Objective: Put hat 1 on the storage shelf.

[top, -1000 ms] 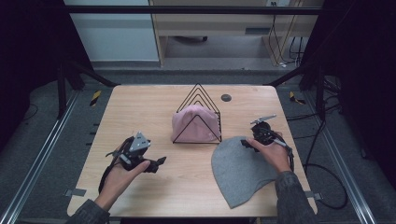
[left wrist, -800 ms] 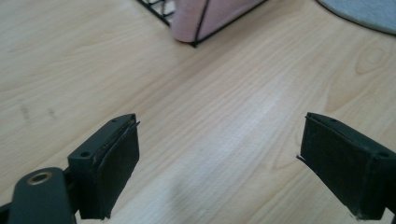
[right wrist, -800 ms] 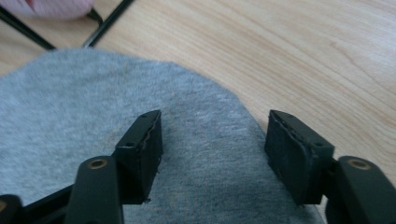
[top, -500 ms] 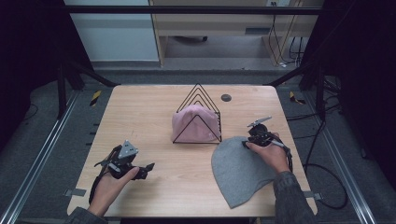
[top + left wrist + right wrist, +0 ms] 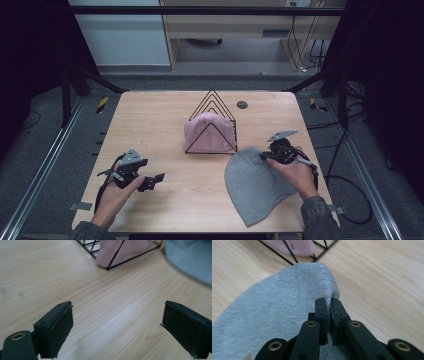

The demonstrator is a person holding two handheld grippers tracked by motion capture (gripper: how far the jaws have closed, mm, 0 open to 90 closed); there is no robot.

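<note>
A grey knit hat (image 5: 255,182) lies flat on the wooden table (image 5: 150,120) at the front right. My right gripper (image 5: 261,156) is at the hat's upper right edge. In the right gripper view the jaws of that gripper (image 5: 328,301) stand shut on a raised fold of the grey hat (image 5: 274,310). A pink hat (image 5: 207,135) sits inside a black wire rack (image 5: 212,97) at the table's middle. My left gripper (image 5: 156,181) is held low at the front left, open, with bare wood between the jaws of that gripper (image 5: 118,315).
A small dark round disc (image 5: 242,104) lies on the table behind the rack. The pink hat (image 5: 125,250) and the rack's wire (image 5: 113,258) stand ahead of the left gripper, the grey hat (image 5: 190,260) to their right. A cable (image 5: 350,200) trails off the table's right side.
My left gripper has drawn back toward the front left corner, still open. The right gripper has stayed shut on the grey hat's edge, barely moving.
</note>
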